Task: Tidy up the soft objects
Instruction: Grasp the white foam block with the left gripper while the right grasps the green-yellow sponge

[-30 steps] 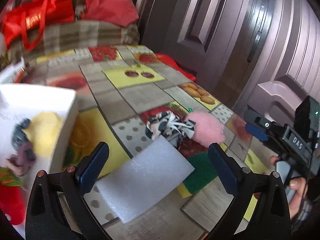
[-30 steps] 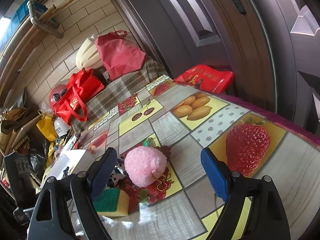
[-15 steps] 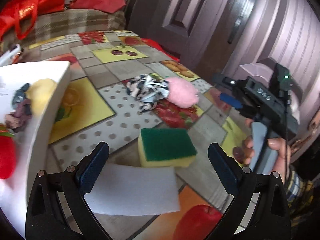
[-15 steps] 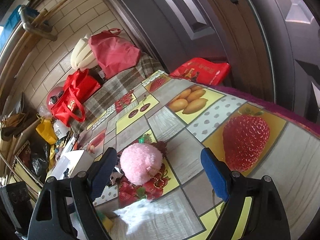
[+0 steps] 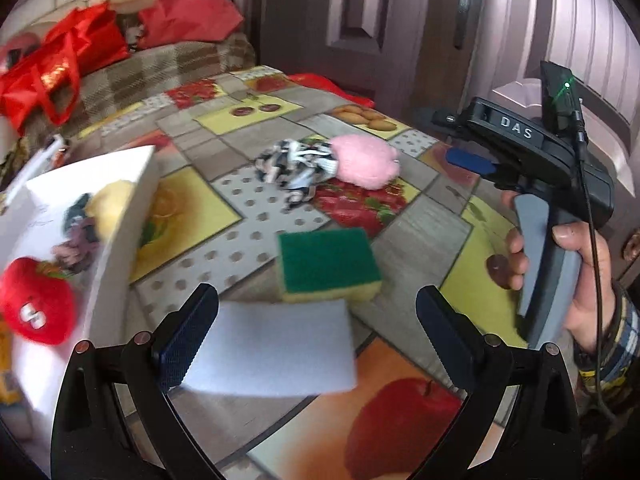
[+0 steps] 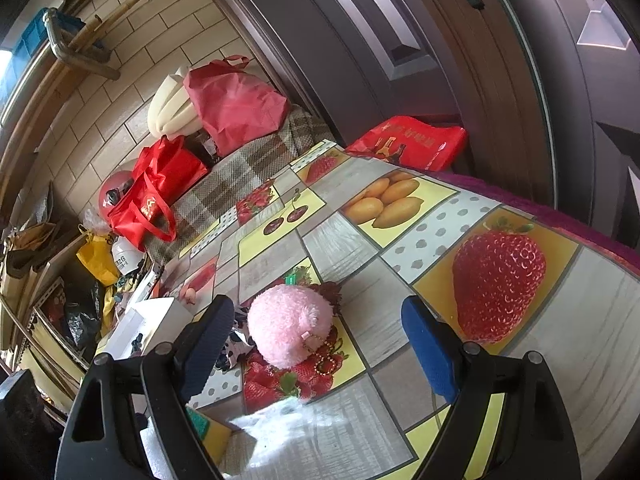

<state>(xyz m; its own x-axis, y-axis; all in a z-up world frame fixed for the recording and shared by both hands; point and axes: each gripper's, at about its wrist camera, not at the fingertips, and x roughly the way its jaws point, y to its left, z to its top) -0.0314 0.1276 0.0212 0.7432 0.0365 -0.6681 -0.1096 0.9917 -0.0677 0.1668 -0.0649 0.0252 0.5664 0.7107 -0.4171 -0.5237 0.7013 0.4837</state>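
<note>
L gripper (image 5: 316, 332) fingers wide, w/ white foam sheet (image 5: 272, 348) between, unpinched; R gripper (image 6: 316, 340) fingers wide, empty.

I see a shiny, smooth plastic tablecloth with fruit pictures (image 6: 400, 320); light glints off it. The round pink plush toy (image 6: 290, 330) looks fluffy, with a little bead chain of shiny metal (image 6: 326, 362). The sponge has a rough green scrub top (image 5: 326, 260) and a soft yellow foam bottom. The flat white foam sheet (image 5: 276, 350) looks matt. My grippers are shiny black plastic with bumpy blue pads (image 6: 428, 348). The white box (image 5: 116, 264) looks like matt cardboard.
</note>
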